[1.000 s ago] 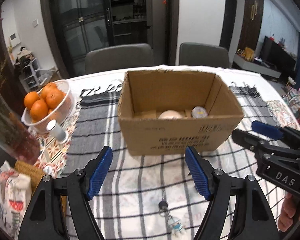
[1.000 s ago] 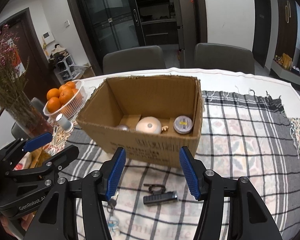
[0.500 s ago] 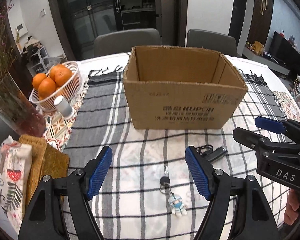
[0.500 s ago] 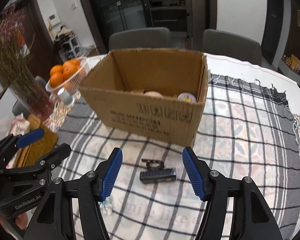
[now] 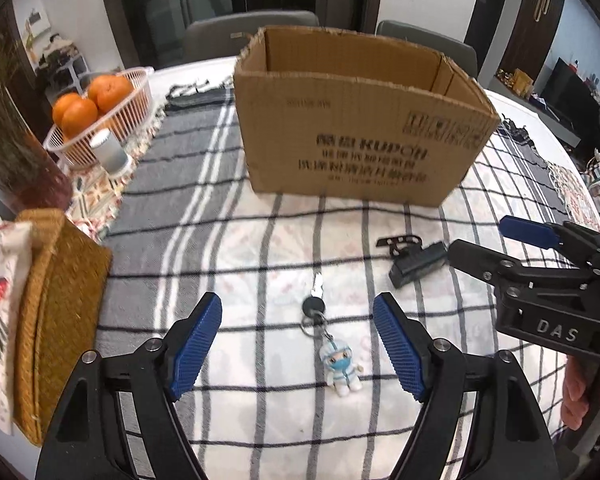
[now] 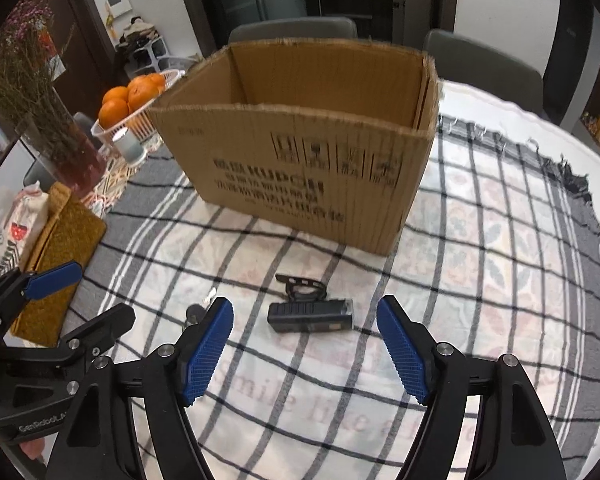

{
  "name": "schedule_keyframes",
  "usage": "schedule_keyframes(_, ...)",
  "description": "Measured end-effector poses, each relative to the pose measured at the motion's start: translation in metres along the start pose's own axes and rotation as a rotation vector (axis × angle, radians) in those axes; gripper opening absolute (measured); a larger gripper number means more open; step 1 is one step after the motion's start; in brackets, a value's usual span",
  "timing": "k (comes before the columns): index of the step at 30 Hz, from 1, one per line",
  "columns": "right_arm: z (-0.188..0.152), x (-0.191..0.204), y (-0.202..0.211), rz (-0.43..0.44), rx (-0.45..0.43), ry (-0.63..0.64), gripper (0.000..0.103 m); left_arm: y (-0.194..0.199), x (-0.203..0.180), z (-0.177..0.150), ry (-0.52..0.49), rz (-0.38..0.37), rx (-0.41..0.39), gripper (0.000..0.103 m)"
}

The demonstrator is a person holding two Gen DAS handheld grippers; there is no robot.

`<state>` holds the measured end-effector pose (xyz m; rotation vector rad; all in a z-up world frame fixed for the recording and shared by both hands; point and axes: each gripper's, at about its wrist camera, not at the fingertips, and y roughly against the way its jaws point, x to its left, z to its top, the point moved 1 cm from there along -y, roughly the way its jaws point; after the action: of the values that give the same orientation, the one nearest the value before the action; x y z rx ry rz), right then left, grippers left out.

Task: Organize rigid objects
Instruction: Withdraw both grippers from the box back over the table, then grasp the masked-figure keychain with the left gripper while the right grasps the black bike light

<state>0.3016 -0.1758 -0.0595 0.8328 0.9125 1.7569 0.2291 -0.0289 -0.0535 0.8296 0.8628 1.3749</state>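
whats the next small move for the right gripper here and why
Probably lower the right gripper straight down around the black device and close. Its jaws are open and empty, the device lies loose on the plaid cloth almost centred between the fingers, and the open cardboard box sits just behind it. The left gripper is lined up on the keychain instead.

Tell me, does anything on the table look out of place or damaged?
Two things lie loose on the checked cloth in front of the cardboard box: a key with a figurine keychain and a black device with a strap. The box's top edges look ragged.
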Motion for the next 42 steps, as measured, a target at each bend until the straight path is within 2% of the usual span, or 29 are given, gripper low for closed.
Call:
schedule_keyframes(7,-0.007,-0.001,-0.021,0.039,0.055,-0.009,0.075,-0.015,-0.002,-0.009,0.025,-0.041,0.071,0.078)
schedule_keyframes(16,-0.014,-0.009,-0.044,0.028,0.1,-0.034,0.075,-0.041,-0.001,-0.023,0.071,-0.047,0.162,0.078)
schedule_keyframes(21,-0.017,-0.01,-0.057,0.031,0.122,-0.05,0.075,-0.053,0.002,-0.029,0.127,-0.108,0.223,0.074)
schedule_keyframes(27,-0.015,-0.013,-0.068,0.034,0.134,-0.071,0.075,-0.063,0.004,-0.032,0.168,-0.116,0.261,0.072)
schedule_keyframes(33,-0.016,-0.016,-0.08,0.064,0.165,-0.107,0.075,-0.074,0.007,-0.033,0.222,-0.114,0.301,0.06)
schedule_keyframes(42,-0.015,-0.019,-0.087,0.063,0.159,-0.146,0.076,-0.084,0.002,-0.036,0.266,-0.142,0.339,0.052)
